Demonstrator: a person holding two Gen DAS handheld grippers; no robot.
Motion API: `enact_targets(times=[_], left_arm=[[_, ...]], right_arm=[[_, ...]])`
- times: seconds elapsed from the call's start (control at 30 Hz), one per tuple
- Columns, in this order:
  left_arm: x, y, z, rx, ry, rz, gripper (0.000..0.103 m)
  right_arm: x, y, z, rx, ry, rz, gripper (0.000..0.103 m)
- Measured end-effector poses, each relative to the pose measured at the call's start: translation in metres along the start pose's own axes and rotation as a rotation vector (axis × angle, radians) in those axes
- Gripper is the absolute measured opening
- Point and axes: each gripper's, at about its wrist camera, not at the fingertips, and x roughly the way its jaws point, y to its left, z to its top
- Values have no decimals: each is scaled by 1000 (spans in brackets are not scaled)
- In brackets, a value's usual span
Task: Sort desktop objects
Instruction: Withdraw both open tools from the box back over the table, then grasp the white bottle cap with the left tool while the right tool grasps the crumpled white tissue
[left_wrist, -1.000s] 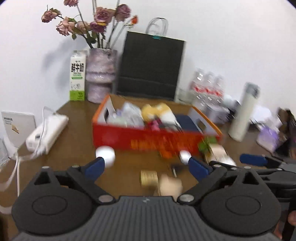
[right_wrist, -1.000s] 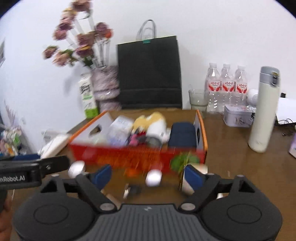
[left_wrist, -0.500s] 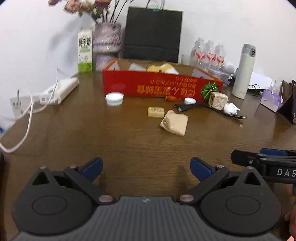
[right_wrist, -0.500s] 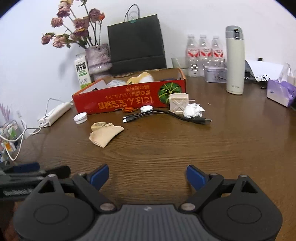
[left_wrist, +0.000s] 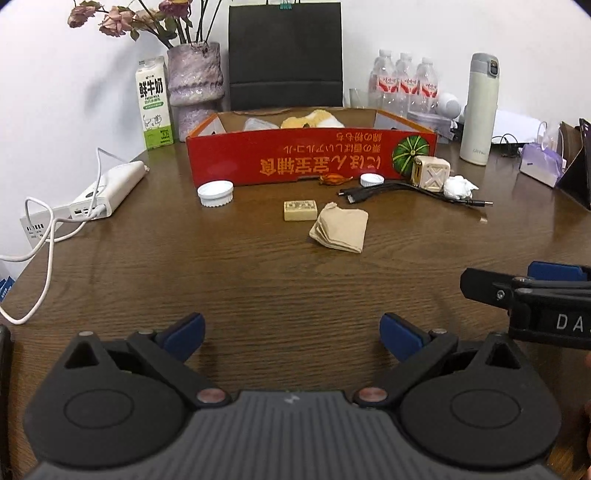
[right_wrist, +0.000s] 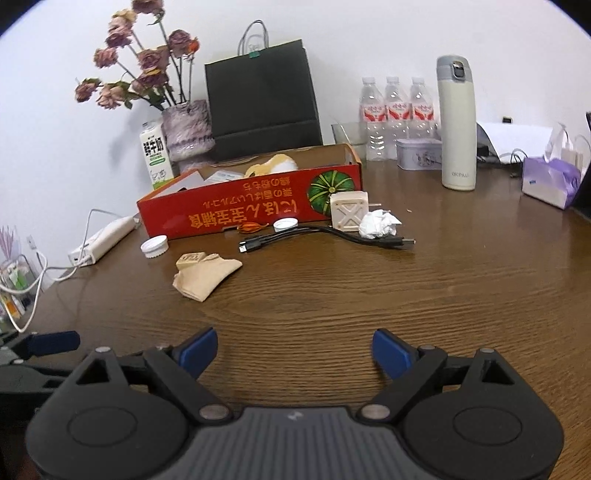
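Observation:
A red cardboard box (left_wrist: 310, 162) (right_wrist: 251, 210) with several items inside stands mid-table. In front of it lie a white lid (left_wrist: 215, 194), a small tan block (left_wrist: 300, 210), folded brown paper (left_wrist: 341, 230) (right_wrist: 203, 278), a black cable (left_wrist: 399, 190) (right_wrist: 325, 236), a small white cap (left_wrist: 372, 180), a cream cube (left_wrist: 430, 172) (right_wrist: 349, 212), crumpled white paper (left_wrist: 460, 186) (right_wrist: 378, 225) and an orange scrap (left_wrist: 334, 180). My left gripper (left_wrist: 291, 332) is open and empty over bare table near the front. My right gripper (right_wrist: 293, 349) is open and empty too.
A white power strip with cords (left_wrist: 107, 190) lies at the left. A milk carton (left_wrist: 154, 103), flower vase (left_wrist: 194, 77), black bag (left_wrist: 284, 55), water bottles (left_wrist: 404, 85), a thermos (left_wrist: 482, 109) and a purple tissue pack (right_wrist: 550, 181) stand at the back and right.
Both grippers have pulled back from the box toward the table's front, still open and empty. The objects on the table have not moved.

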Motion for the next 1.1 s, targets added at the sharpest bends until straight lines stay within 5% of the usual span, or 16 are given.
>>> enact_targets(times=[0.23, 0.37, 0.47, 0.57, 0.63, 0.8, 0.87, 0.93, 1.1], left_arm=[[-1, 2, 2, -9, -10, -11, 103], [3, 25, 33, -97, -62, -35, 103], [22, 49, 69, -168, -119, 18, 103], [62, 67, 99, -203, -89, 62, 101], [89, 73, 111, -192, -55, 58, 90], [134, 75, 124, -139, 10, 82, 72], [145, 78, 122, -152, 44, 57, 59], [148, 78, 119, -138, 26, 75, 41], [141, 78, 116, -158, 16, 18, 41]], right_arm=[[3, -3, 3, 14, 15, -2, 91], [13, -25, 23, 79, 59, 88, 86], [26, -42, 52, 60, -5, 13, 85], [53, -59, 83, 46, -30, -52, 85], [78, -70, 95, 51, -15, -73, 83], [121, -90, 103, 87, 65, -48, 56], [128, -93, 101, 96, 77, -31, 32], [128, -97, 98, 106, 59, -6, 19], [122, -107, 96, 133, -1, 2, 17]])
